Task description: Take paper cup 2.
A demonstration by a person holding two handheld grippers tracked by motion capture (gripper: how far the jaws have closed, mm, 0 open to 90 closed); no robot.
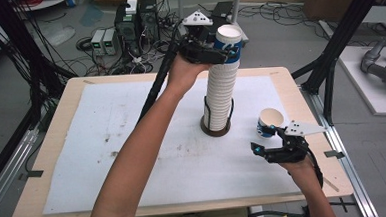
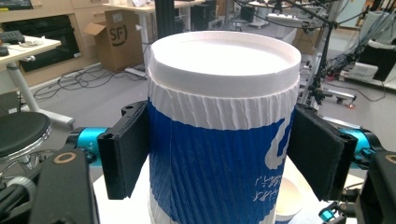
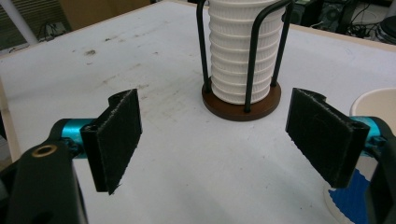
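A tall stack of ribbed white paper cups [image 1: 221,94] stands in a black wire holder with a round brown base [image 1: 215,130] at the middle of the table. My left gripper [image 1: 214,51] is high up, shut on the blue-and-white top cup [image 1: 230,42]; both pads press the top cup's [image 2: 210,121] sides. Whether it still sits in the stack I cannot tell. A single blue-and-white cup [image 1: 270,121] stands upright to the right. My right gripper [image 1: 265,138] is low beside it, open with nothing between its fingers, and the single cup [image 3: 373,105] is just outside its right jaw.
A stained white mat [image 1: 107,143] covers the wooden table [image 1: 48,146]. Black frame posts [image 1: 335,46] stand at the right and a black pole [image 1: 155,85] leans over the back edge. Computers and cables [image 1: 131,26] lie on the floor beyond.
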